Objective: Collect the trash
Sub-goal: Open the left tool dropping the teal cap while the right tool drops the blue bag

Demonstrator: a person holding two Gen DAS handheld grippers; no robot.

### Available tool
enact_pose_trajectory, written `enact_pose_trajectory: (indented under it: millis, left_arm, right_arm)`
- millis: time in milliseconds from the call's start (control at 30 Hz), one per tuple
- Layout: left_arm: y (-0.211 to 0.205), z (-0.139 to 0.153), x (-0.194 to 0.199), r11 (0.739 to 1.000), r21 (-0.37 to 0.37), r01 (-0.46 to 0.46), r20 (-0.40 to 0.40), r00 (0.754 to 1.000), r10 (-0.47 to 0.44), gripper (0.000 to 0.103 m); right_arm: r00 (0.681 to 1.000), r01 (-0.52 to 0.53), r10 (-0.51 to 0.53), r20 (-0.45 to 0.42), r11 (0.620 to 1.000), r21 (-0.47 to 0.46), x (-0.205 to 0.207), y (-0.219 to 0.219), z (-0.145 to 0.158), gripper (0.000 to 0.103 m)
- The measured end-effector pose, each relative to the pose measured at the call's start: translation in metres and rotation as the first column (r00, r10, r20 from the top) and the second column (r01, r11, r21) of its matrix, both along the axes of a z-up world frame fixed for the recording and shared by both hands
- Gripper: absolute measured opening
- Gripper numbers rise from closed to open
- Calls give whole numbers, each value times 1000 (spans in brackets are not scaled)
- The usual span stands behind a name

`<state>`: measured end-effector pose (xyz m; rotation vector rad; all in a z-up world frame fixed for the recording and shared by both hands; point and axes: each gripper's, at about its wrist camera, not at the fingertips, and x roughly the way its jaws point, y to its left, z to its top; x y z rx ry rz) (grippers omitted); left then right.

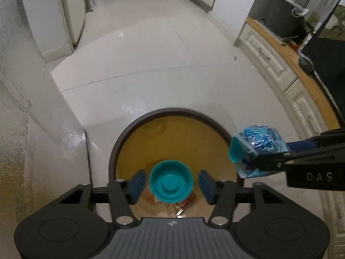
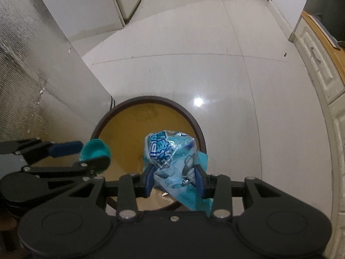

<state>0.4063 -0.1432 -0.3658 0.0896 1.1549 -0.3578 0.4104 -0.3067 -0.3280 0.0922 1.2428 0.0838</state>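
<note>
Left gripper point(image 1: 170, 182) jaws stand apart, clear of the teal cap point(image 1: 171, 181) hanging between them over the bin point(image 1: 133, 127). Right gripper point(image 2: 175, 178) is clamped on a blue wrapper point(image 2: 172, 161), also over the bin (light, crinkly, slippery film; best pinched mid-bunch).

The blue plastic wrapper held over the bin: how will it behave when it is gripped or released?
The blue wrapper looks thin and crumpled, so probably floppy and very light. It bulges past the right gripper's fingers, so likely to deform. Released, it may flutter rather than drop straight.
</note>
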Motion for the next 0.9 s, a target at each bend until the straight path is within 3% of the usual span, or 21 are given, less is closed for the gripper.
enact_pose_trajectory:
  millis: [200,367,633,667,733,800,900]
  left_arm:
    - [12,-14,1,998,54,-30,-53,998,33,73]
    - [23,-23,1,996,58,-61,-99,993,67,81]
    - [28,-25,-2,996,46,-72,-138,987,77,89]
    - [25,-26,-4,996,47,-70,-141,987,76,91]
    - [25,-27,-4,997,45,-64,-149,986,70,95]
    - [26,-27,-4,997,42,-62,-158,985,68,98]
    - [26,-29,-4,997,38,-66,-170,983,71,100]
  right_arm:
    - [1000,0,0,-19,1000,5,0,3,-15,40]
    - [1000,4,-3,-8,999,33,4,8,-20,40]
    - [992,52,-63,112,994,95,12,17,-12,46]
    - [989,62,-76,130,993,103,12,18,-10,48]
    - [985,79,-95,141,990,117,13,19,-10,67]
    - [987,78,-92,130,990,116,13,20,-12,79]
    - [991,60,-72,114,993,101,13,20,-16,86]
